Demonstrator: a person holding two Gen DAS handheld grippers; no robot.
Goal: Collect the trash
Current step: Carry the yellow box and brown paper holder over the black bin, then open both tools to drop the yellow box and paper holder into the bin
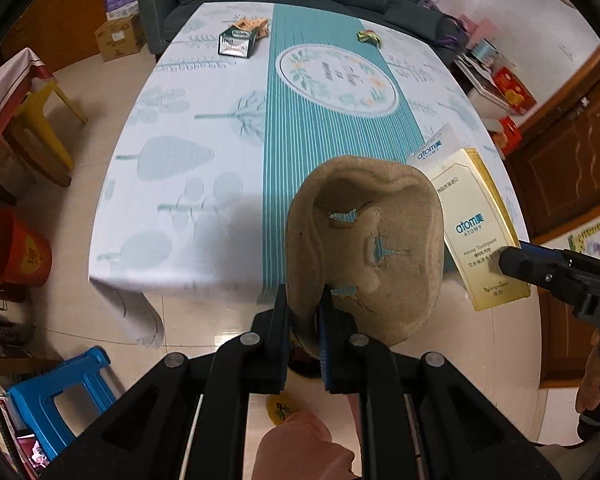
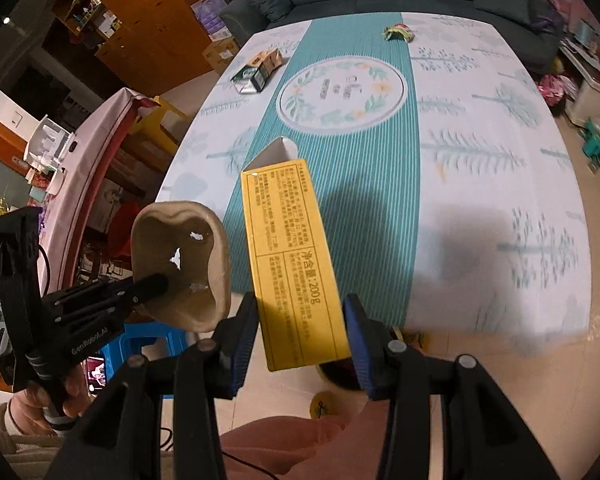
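My two tongs each hold a piece of trash up over the near edge of the table.

On the left, my left gripper (image 1: pixel 305 322) has its fingers pressed tight on the rim of a brown, bowl-shaped paper pulp tray (image 1: pixel 370 240) with small torn holes in it. Just to its right, my right gripper (image 2: pixel 300 342) pinches a long yellow cardboard toothpaste box (image 2: pixel 290 264) by its two sides, and the box's far flap stands open. Both things hang in the air above the floor and the table's edge. Far back on the white and teal tablecloth (image 1: pixel 204 184) lie a green and silver box (image 1: pixel 236 42), a small orange carton (image 1: pixel 254 26) touching it, and, well to the right, a crumpled green and yellow wrapper (image 1: pixel 369 36).
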